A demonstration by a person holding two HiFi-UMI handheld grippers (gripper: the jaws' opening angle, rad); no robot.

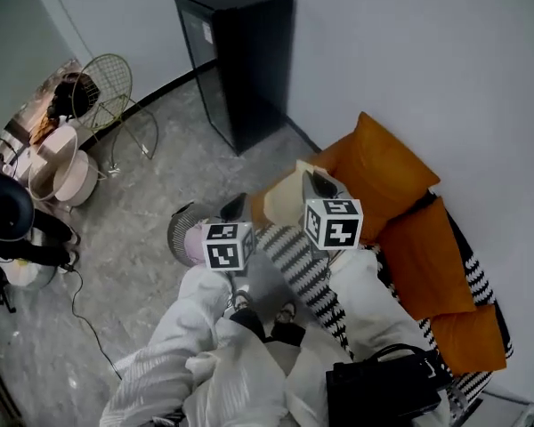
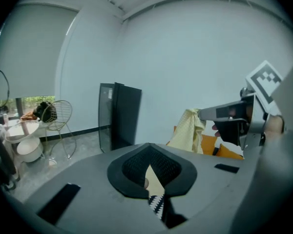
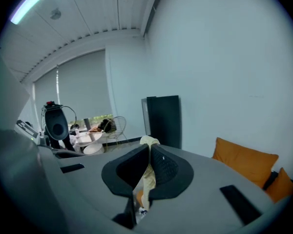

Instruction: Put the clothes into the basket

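Sofa (image 1: 400,194) with striped throw (image 1: 311,274) close behind the work: risk of trailing cloth dragging across it and snagging. Grey round basket (image 1: 178,225) on the floor just beside the sofa, partly hidden behind left gripper (image 1: 236,207): risk of release short of the rim, given poor sight of the opening. Pale yellow garment (image 1: 289,194) held up between both grippers, above the sofa edge, not yet over the basket. Right gripper (image 3: 149,152) clamped on a thin fold of garment only: likely slip under any swing. Left gripper jaws narrow, pale cloth in the slit, apparently the same garment; shallow bite, uneven drop if lost.
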